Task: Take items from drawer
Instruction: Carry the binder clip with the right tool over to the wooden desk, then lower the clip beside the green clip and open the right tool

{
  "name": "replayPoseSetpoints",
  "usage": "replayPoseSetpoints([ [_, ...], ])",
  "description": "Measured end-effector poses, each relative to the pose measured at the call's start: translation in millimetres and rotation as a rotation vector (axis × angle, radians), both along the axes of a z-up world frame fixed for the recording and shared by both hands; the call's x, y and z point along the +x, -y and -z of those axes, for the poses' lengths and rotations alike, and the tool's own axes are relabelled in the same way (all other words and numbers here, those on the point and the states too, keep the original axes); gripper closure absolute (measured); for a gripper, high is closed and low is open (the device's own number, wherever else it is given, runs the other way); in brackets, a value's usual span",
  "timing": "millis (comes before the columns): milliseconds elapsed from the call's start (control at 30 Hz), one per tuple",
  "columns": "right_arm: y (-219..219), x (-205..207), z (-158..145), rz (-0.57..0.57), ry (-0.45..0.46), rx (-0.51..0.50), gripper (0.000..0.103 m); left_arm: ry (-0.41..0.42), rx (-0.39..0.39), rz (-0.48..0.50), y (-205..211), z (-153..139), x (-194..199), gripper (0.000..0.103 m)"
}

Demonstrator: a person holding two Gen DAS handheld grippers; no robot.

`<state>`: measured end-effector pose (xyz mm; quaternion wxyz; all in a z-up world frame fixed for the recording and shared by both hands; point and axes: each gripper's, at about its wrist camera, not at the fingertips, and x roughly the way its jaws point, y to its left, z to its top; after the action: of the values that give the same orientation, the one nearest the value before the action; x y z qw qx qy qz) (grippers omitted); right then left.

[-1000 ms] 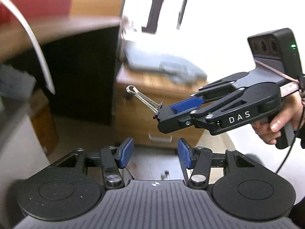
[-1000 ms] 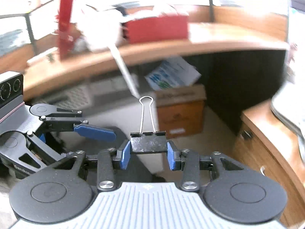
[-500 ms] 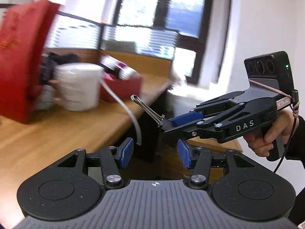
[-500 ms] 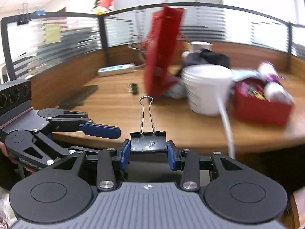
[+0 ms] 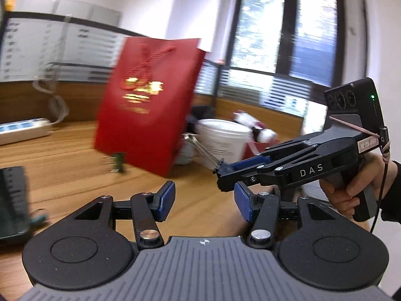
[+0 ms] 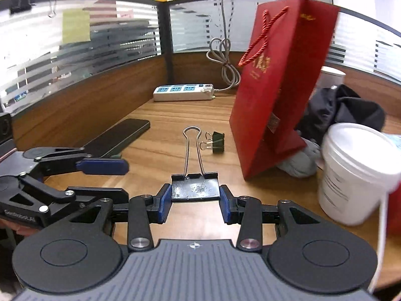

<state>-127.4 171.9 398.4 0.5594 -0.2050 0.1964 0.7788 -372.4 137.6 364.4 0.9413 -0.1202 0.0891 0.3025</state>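
Observation:
A large black binder clip point(image 6: 195, 188) with silver wire handles sits between the blue pads of my right gripper point(image 6: 195, 200), which is shut on it, handles pointing forward over the wooden desk point(image 6: 163, 155). In the left wrist view the same clip point(image 5: 220, 166) shows at the tip of the right gripper point(image 5: 226, 173), held by a hand at the right. My left gripper point(image 5: 204, 200) stands open with nothing between its pads; it also appears at the left as the left gripper point(image 6: 105, 173) in the right wrist view. A smaller black binder clip point(image 6: 216, 141) lies on the desk ahead.
A red paper gift bag point(image 6: 278, 95) stands on the desk, with a white bucket point(image 6: 351, 175) and dark cloth point(image 6: 345, 110) to its right. A black phone point(image 6: 117, 138) lies at the left and a white power strip point(image 6: 184, 92) against the partition. No drawer is in view.
Both grippers have risen from beside the low drawer cabinet and swung over the desk top. The right one kept the big clip throughout; the left stayed open and empty.

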Motion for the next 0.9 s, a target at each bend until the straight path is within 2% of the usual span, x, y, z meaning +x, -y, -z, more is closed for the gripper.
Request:
replayPoseSetpoints([
  [133, -32.6, -10.9, 7.7, 0.008, 0.005, -0.001, 0.058, -0.014, -0.003, -0.066, -14.4, 6.0, -9.5, 0.046],
  [467, -93.9, -30.5, 29.5, 0.085, 0.041, -0.014, 0.058, -0.053, 0.030, -0.071, -31.7, 14.7, -10.5, 0.043],
  [667, -100.2, -40.2, 34.3, 0.096, 0.067, -0.001, 0.057, -0.043, 0.027, -0.060, -31.7, 14.1, -13.2, 0.039],
  [767, -95.9, -37.6, 33.4, 0.100, 0.060, 0.002, 0.051, -0.050, 0.042, -0.052, -28.3, 14.3, -12.2, 0.039],
  [900, -85.0, -32.8, 30.8, 0.103, 0.049, 0.009, 0.051, -0.057, 0.052, -0.044, -25.9, 15.2, -10.4, 0.039],
])
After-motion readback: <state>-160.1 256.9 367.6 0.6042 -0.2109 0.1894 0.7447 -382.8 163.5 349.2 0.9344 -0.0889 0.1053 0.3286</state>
